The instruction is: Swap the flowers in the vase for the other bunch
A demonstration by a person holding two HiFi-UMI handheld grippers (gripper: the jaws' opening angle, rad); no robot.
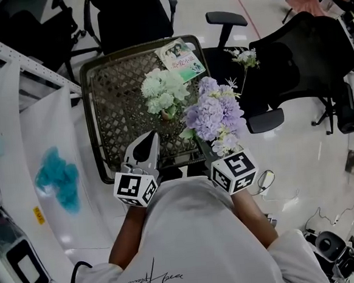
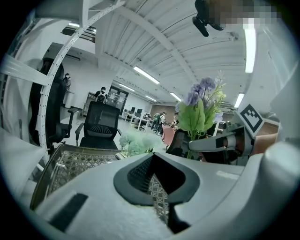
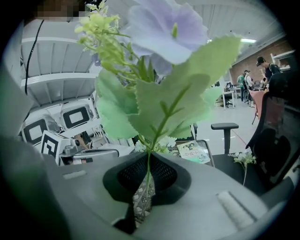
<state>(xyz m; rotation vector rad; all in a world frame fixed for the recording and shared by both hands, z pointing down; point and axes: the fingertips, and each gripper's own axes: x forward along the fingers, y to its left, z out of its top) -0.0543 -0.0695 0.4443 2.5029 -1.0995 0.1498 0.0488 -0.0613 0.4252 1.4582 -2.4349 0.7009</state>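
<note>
A pale green flower bunch (image 1: pixel 162 89) stands upright on the wicker table (image 1: pixel 110 106); its blossoms hide whatever holds it. The same bunch shows beyond the left jaws (image 2: pixel 136 143). My right gripper (image 1: pixel 202 145) is shut on the thin green stem (image 3: pixel 148 166) of a purple bunch (image 1: pixel 213 113), held upright just right of the green bunch, near the table's right edge. Its leaves and purple blossoms fill the right gripper view (image 3: pixel 159 101). My left gripper (image 1: pixel 150 140) is shut with nothing between its fingers, over the table's near edge, below the green bunch.
A printed booklet (image 1: pixel 181 59) lies at the table's far right corner. Black office chairs (image 1: pixel 308 60) stand right of and behind the table; a small white sprig (image 1: pixel 245 58) lies on one seat. A white surface with a teal clump (image 1: pixel 58 178) is at left.
</note>
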